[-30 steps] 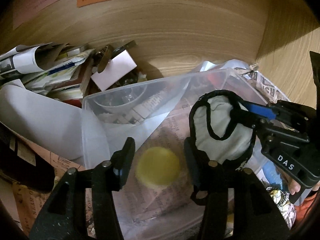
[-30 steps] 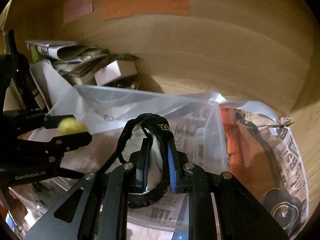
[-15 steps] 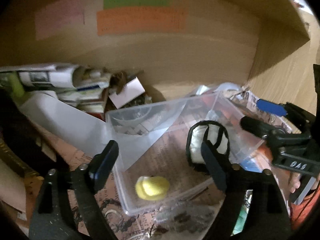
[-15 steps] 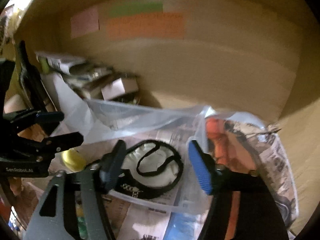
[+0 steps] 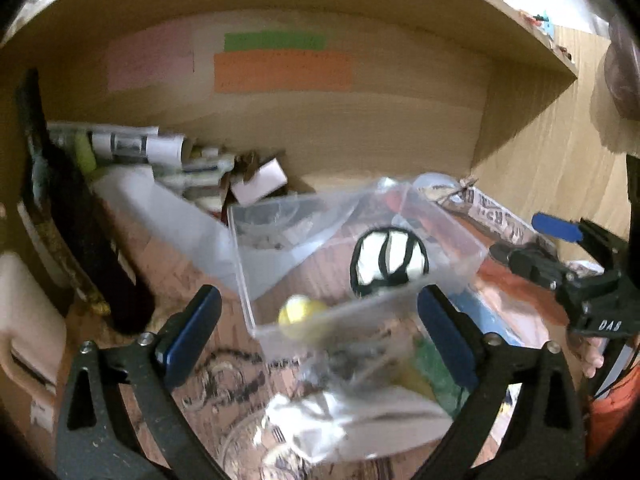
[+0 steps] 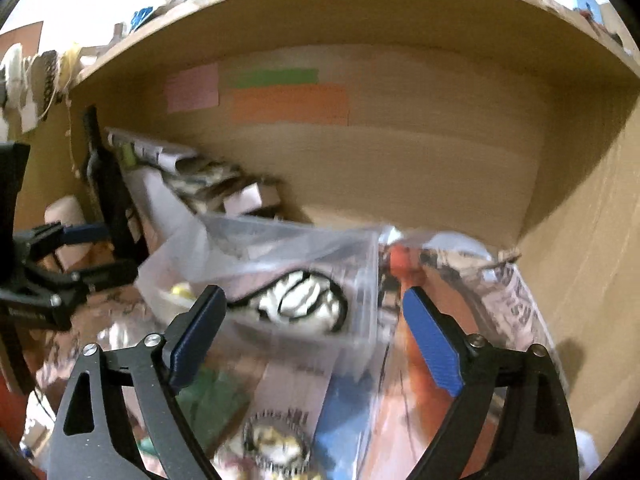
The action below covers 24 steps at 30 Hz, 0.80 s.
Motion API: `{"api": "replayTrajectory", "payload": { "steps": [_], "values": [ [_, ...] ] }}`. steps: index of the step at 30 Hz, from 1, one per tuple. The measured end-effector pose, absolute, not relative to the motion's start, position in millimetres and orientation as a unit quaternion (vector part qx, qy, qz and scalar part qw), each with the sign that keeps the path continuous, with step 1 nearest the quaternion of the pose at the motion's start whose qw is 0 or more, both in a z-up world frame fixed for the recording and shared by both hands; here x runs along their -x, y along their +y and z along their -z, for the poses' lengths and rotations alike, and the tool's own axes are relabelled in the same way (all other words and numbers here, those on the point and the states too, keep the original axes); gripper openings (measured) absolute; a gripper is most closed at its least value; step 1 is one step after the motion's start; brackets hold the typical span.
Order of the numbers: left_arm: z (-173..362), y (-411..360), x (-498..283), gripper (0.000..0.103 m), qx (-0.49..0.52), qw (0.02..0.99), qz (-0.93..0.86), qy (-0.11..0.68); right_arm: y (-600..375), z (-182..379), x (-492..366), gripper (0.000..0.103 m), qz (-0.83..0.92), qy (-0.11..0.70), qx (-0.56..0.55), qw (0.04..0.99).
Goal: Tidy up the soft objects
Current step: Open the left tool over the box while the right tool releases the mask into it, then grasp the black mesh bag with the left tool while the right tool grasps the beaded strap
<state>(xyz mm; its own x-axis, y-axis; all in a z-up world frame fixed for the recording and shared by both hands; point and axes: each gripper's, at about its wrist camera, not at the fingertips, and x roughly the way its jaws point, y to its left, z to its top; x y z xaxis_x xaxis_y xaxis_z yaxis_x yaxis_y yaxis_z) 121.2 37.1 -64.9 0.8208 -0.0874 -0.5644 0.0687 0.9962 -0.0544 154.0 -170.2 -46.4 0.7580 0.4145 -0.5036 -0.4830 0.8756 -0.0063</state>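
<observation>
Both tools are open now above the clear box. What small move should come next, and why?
Probably back both tools away and look for another soft item: the left tool and right tool hold nothing, while the yellow ball and black-trimmed white pouch lie inside the clear plastic box.

A cluttered home storage nook — wooden shelf (image 6: 400,168) walls, rolled newspapers (image 5: 132,144) at ten o'clock, sticky notes (image 5: 280,70) at twelve.

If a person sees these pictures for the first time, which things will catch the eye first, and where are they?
First, the clear bin in the middle of the shelf, holding a white pouch with black trim and a yellow ball nearer its front corner. Next, the coloured notes stuck on the back wall. Both the left hand-held gripper and the right hand-held gripper are open and empty before the bin.
</observation>
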Motion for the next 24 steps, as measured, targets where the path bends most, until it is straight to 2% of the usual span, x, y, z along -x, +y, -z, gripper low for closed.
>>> {"api": "replayTrajectory", "payload": {
  "steps": [10,16,17,19,20,22,24],
  "values": [
    [120.2,37.8,-110.3,0.100,0.028,0.932,0.034,0.359,-179.5,108.2,-131.2,0.089,-0.248,0.342,0.061,0.904],
    [139.6,34.5,-114.1,0.100,0.035,0.926,0.029,0.374,-184.2,125.8,-122.9,0.087,-0.251,0.371,0.045,0.893],
    [140.6,33.2,-114.9,0.100,0.037,0.927,0.029,0.371,-184.6,128.3,-122.4,0.084,-0.250,0.374,0.043,0.892],
    [140.6,30.6,-116.6,0.100,0.038,0.930,0.028,0.365,-184.0,132.9,-121.9,0.068,-0.251,0.381,0.041,0.889],
    [140.0,28.2,-117.5,0.100,0.038,0.932,0.029,0.359,-184.0,135.4,-121.9,0.065,-0.252,0.386,0.040,0.887],
    [138.4,26.4,-120.7,0.099,0.038,0.934,0.029,0.353,-184.8,139.3,-122.4,0.050,-0.253,0.391,0.036,0.884],
    [136.7,22.7,-122.2,0.090,0.034,0.936,0.032,0.348,-186.0,141.2,-122.3,0.042,-0.257,0.393,0.031,0.882]
  ]
}}
